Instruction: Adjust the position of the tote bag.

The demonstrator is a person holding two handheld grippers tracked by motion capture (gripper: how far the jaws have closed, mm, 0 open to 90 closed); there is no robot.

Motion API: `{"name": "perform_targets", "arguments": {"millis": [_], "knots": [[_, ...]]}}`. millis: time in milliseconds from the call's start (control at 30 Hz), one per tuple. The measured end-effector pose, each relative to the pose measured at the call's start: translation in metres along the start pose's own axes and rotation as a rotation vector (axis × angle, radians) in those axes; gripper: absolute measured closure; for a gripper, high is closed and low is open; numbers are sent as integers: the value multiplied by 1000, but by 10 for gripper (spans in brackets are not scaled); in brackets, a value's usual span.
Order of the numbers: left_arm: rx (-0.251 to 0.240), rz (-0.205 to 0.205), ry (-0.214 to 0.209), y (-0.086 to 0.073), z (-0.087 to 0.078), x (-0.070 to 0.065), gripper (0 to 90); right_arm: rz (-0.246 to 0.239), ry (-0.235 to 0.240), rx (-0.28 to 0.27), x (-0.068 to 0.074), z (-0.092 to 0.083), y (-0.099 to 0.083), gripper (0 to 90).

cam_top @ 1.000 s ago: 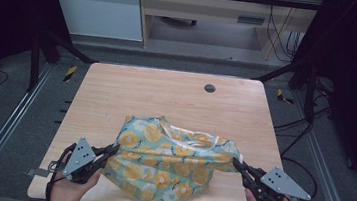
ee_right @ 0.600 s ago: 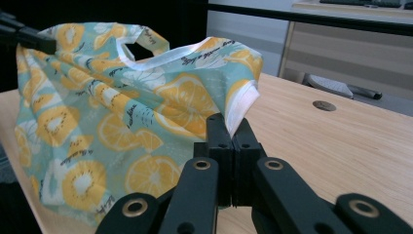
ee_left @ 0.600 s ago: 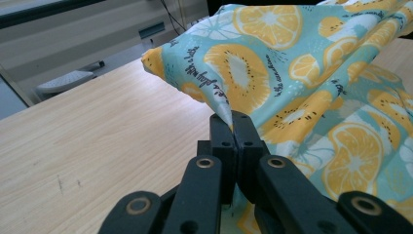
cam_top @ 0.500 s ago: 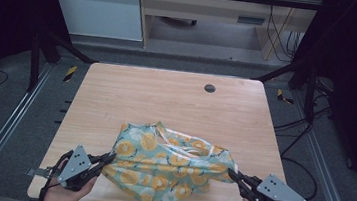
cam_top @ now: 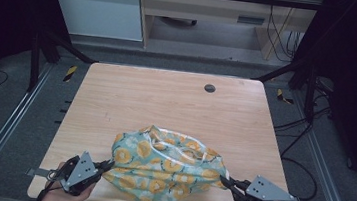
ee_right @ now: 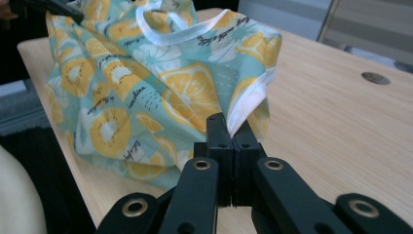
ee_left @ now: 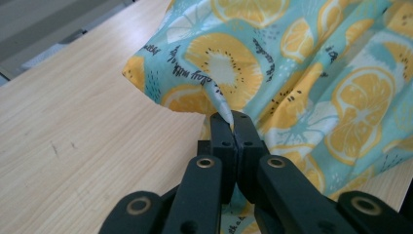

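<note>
A teal cloth printed with orange and kiwi slices (cam_top: 167, 167) lies bunched near the front edge of the wooden table (cam_top: 166, 104). It has white trim (ee_right: 185, 31) along one edge. My left gripper (cam_top: 108, 164) is shut on the cloth's left corner (ee_left: 221, 105), the fabric pinched between its jaws. My right gripper (cam_top: 223, 179) is shut on the cloth's right corner (ee_right: 243, 109), at the white-trimmed edge. The cloth hangs stretched between the two grippers, partly over the table's front edge.
A round dark grommet (cam_top: 210, 88) sits at the table's far right. Metal rails (cam_top: 7, 128) run along both sides of the table. Cables (cam_top: 302, 143) trail on the floor at the right. A cabinet (cam_top: 101, 7) stands beyond the table.
Both grippers have drawn back toward the table's front edge, pulling the cloth with them. The cloth now sits closer to the front and reaches over the edge.
</note>
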State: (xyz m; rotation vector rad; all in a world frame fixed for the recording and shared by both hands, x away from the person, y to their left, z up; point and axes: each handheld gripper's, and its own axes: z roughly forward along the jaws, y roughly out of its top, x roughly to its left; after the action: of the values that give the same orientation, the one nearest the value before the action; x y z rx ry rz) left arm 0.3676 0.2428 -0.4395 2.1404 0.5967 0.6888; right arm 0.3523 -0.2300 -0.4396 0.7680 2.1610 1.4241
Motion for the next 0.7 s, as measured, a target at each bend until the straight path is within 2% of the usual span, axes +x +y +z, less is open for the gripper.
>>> {"name": "perform_targets", "arguments": {"millis": [33,133,267,400,533,700], "knots": [[17,-7,-12,-1,2,-1,900,-2,4,12,0,1,-1,895],[38,4,-15,-2,6,-2,899,-7,12,45,0,5,-3,895],[91,46,-11,-3,16,-1,899,-21,16,77,1,10,-5,895],[120,58,-14,-3,26,0,899,-42,20,120,2,17,-7,895],[155,79,-10,-2,34,-3,897,-46,19,141,2,21,-8,895],[171,83,-9,-2,40,-4,895,-42,12,167,0,27,-9,894]]}}
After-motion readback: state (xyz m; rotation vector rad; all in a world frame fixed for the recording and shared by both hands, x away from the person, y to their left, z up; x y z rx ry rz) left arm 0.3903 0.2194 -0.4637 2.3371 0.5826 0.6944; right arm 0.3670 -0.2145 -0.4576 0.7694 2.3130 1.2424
